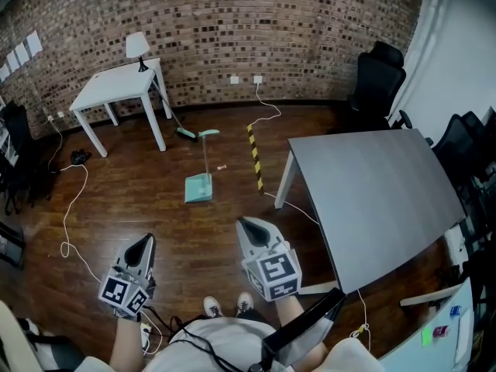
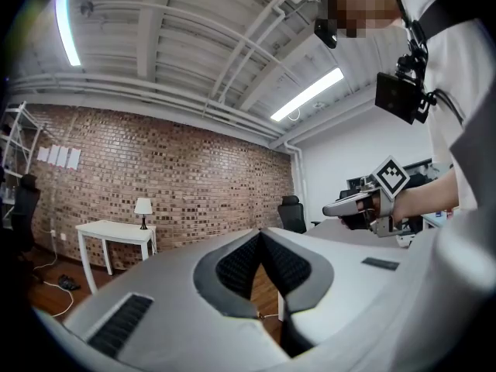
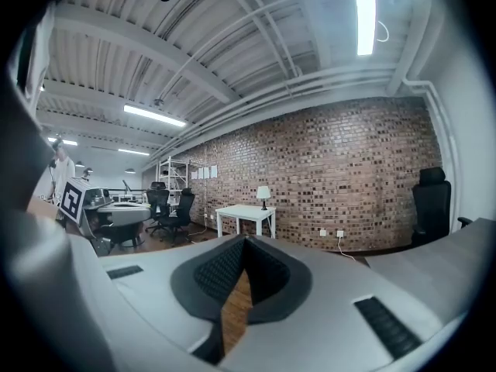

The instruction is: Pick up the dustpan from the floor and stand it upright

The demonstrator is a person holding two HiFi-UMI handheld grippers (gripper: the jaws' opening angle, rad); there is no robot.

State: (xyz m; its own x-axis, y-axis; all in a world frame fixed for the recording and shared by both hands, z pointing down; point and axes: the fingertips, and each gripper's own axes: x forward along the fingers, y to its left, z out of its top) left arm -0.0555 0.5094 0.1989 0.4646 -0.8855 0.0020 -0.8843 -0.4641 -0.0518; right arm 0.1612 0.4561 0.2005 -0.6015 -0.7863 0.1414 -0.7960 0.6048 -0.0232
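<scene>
Resting on the wooden floor point(image 1: 155, 208), the teal dustpan point(image 1: 198, 187) sits well ahead of the person, its long handle point(image 1: 206, 157) running from the pan toward the brick wall point(image 1: 232, 29). From this steep angle it looks laid down rather than stood up, though that isn't certain. A teal broom head point(image 1: 186, 135) lies just beside the far end of the handle, near the leg of a white worktop point(image 1: 116, 87) that carries a small lamp point(image 1: 138, 49). A yellow-and-black striped strip point(image 1: 254, 157) lies on the boards to the right of the dustpan, between it and a large grey worktop point(image 1: 372, 200).

Both tools are held low and close to the person's body, well apart from the dustpan. The left hand-held gripper point(image 1: 146, 242) has its 2 jaws pressed together at the tips with nothing between them. The right hand-held gripper point(image 1: 246, 225) is likewise closed and empty, its ribbed pads meeting at the front. A white cable point(image 1: 71, 208) trails across the floor at the left, and black office chairs point(image 1: 378, 80) stand by the far corner
</scene>
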